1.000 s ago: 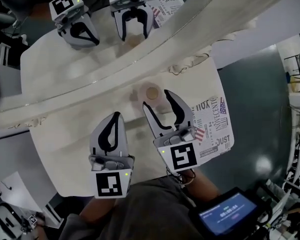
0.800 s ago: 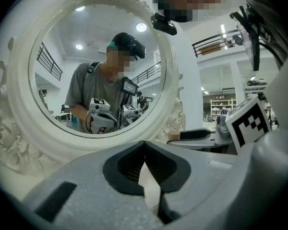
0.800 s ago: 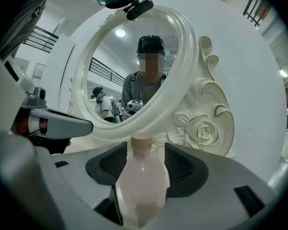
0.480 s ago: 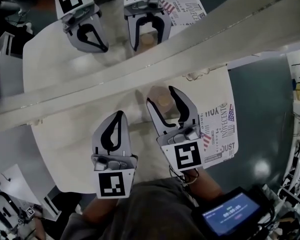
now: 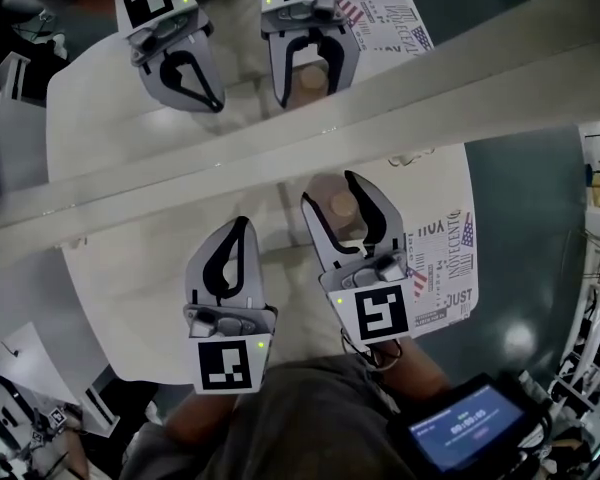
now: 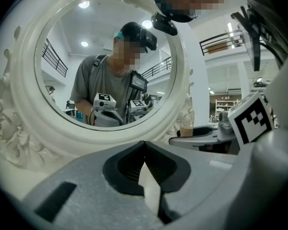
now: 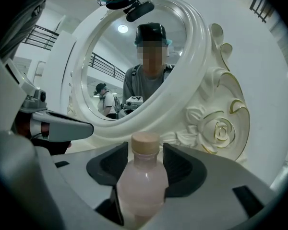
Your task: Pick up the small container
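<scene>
A small pale pink bottle with a beige cap point(image 5: 341, 206) stands on the white table point(image 5: 120, 298), close in front of a white ornate mirror frame point(image 5: 280, 138). My right gripper point(image 5: 332, 193) is open, with one jaw on each side of the bottle. In the right gripper view the bottle point(image 7: 143, 176) stands upright deep between the jaws, with the cap above them; contact with the pads is not discernible. My left gripper point(image 5: 238, 230) is shut and holds nothing; it rests to the left of the right one. In the left gripper view its jaws point(image 6: 145, 145) meet at the tips.
The mirror point(image 7: 201, 80) rises right behind the bottle and reflects both grippers and the bottle. A printed paper point(image 5: 442, 258) lies under the table's right side. A device with a lit screen point(image 5: 465, 430) is at the lower right. A person appears in the mirror.
My right gripper has slid forward toward the mirror, so the bottle now stands between its jaws instead of at their tips. The left gripper has hardly moved.
</scene>
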